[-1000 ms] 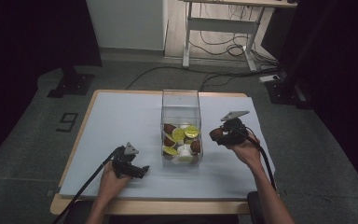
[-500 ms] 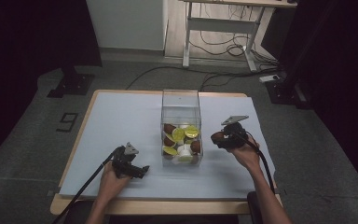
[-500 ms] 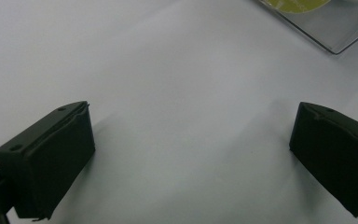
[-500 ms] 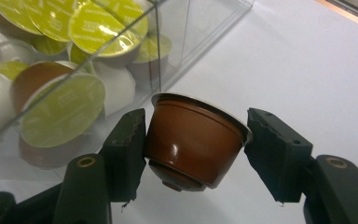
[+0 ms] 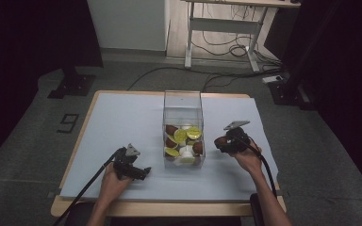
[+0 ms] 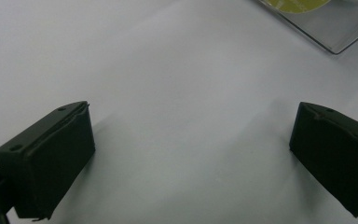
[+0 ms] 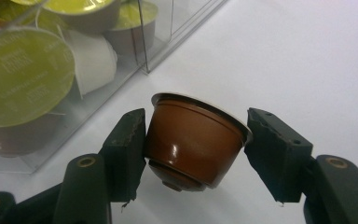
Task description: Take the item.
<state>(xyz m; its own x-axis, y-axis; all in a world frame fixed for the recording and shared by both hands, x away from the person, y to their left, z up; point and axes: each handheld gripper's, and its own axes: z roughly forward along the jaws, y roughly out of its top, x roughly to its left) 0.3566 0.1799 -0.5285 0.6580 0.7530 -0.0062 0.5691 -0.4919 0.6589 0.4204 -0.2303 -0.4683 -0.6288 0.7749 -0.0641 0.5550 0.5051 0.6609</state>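
High view: right hand-held gripper (image 5: 222, 142) holds brown pod (image 5: 220, 141) at 3 o'clock of clear box (image 5: 183, 101) on desk (image 5: 122, 117); left hand-held gripper (image 5: 143, 172) rests at 8 o'clock.

Left gripper view: jaws wide, empty.

Right gripper view: pod (image 7: 193, 140) pinched by sides, rim tilted; keep squeeze light, level before setting down.

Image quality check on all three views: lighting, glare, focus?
High view: dim, dark surround, the pale table lit evenly; the clear plastic box reads faint. Left gripper view: soft focus, black jaws blurred and wide apart, faint shadows on the white surface. Right gripper view: sharpest; a small glare spot on the glossy brown coffee capsule held between the jaws of the right gripper, box walls reflecting.
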